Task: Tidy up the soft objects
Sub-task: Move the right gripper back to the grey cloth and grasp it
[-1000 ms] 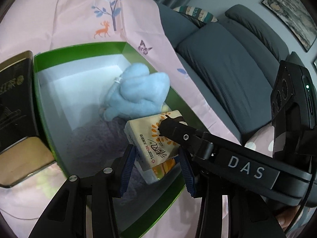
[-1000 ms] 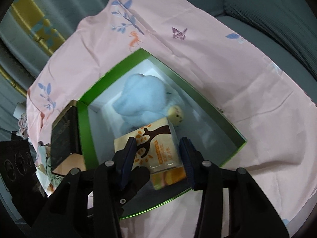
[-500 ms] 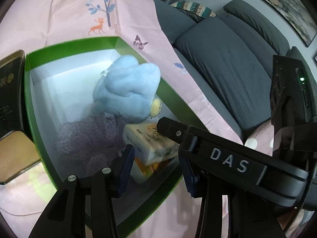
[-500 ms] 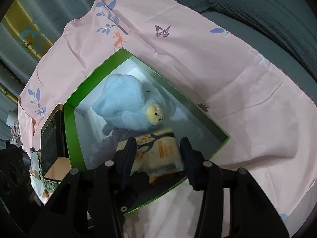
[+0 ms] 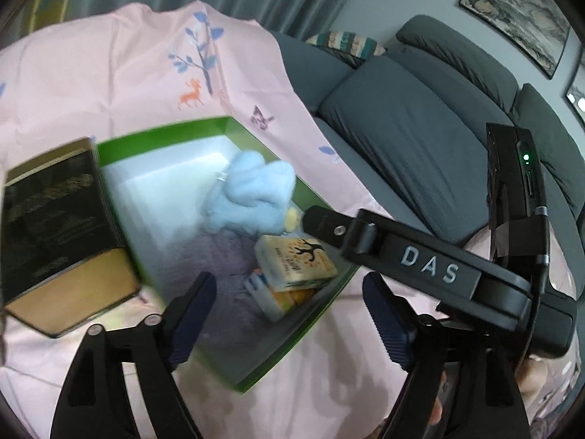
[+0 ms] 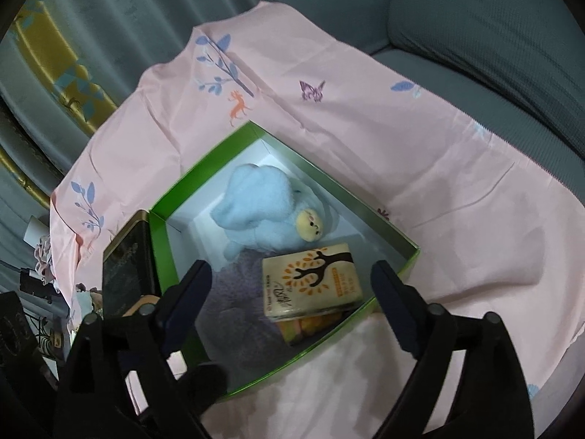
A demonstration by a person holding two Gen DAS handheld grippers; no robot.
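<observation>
A green box (image 6: 398, 234) (image 5: 303, 190) with a white inside lies on a pink printed sheet (image 6: 457, 168). In it lie a light blue plush toy (image 6: 263, 212) (image 5: 252, 190), a purple fuzzy cloth (image 6: 234, 292) (image 5: 226, 259) and a cream tissue pack (image 6: 310, 280) (image 5: 296, 261) stacked on an orange pack (image 6: 310, 323). My left gripper (image 5: 290, 316) hovers above the box's near corner, its jaws opening with nothing between them. My right gripper (image 6: 292, 307) is also opening above the tissue pack, its pads apart from the pack. The right gripper's black body crosses the left wrist view.
A black and gold tin (image 5: 55, 226) (image 6: 124, 263) stands against the box's left wall. A grey sofa (image 5: 420, 139) with cushions lies to the right behind the sheet. Curtains (image 6: 109, 18) hang at the back. Small clutter (image 6: 40, 256) sits past the sheet's left edge.
Both grippers let go of the tissue pack, opened wide and rose away from the box. The pack now rests in the box's near corner on the orange pack.
</observation>
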